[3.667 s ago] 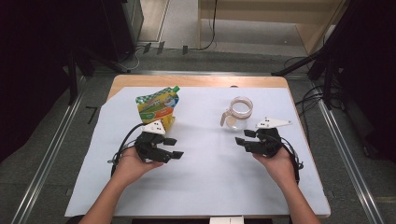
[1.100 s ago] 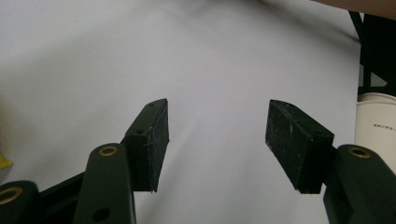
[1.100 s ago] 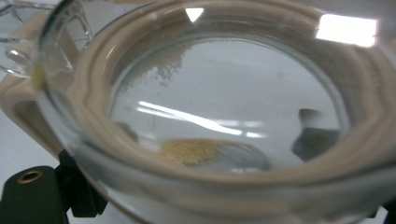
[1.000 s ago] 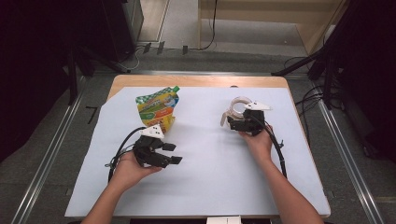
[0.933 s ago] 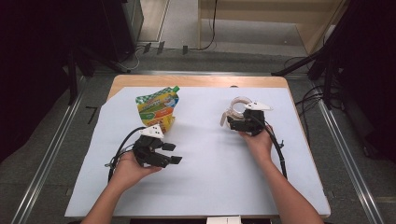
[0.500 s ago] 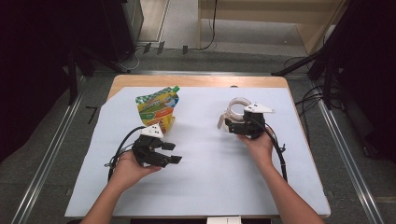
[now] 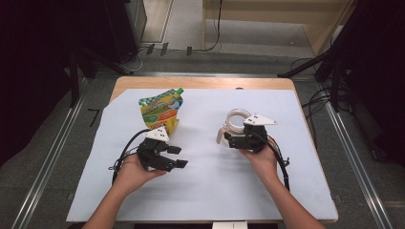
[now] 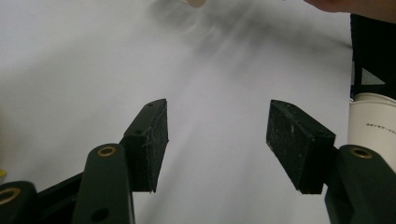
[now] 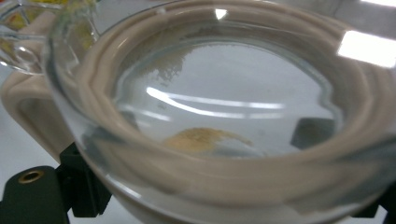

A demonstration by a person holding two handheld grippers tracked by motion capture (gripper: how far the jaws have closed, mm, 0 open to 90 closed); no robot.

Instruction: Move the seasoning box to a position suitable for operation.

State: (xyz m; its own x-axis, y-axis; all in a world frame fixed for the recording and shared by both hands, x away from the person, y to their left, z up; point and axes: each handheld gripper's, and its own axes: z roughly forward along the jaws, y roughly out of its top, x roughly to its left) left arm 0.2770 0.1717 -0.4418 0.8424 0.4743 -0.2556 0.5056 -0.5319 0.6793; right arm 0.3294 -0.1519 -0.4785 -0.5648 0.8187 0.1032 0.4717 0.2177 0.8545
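Jug [image 7: 235, 123], clear glass with a beige collar and handle, sits in the right hand-held gripper [image 7: 228, 140] on the right half of the worktop [image 7: 210, 191], which is covered by a white sheet. In the high view the jug's mouth faces up toward the camera and its handle sticks out to the left and a little toward the person, so its long line across handle and body runs roughly left to right. The right hand-held gripper comes at it from the person's side, its jaws pointing left, and the right gripper view shows the jug [image 9: 219, 121] lying right across those jaws, one dark pad visible through the glass on each side of the bowl. It looks grasped at the body; whether the base touches the sheet I cannot tell. A thin patch of tan powder lies in the bottom.

Left hand-held gripper [image 7: 177, 156] rests on the left half of the worktop, well apart from the jug, pointing right. Its jaws stand released with nothing but bare sheet between them, as the left gripper view [image 8: 217, 140] shows.

Pouch [image 7: 160, 110], green and yellow with a green cap, lies flat just beyond the left hand, cap pointing to the far edge of the worktop.
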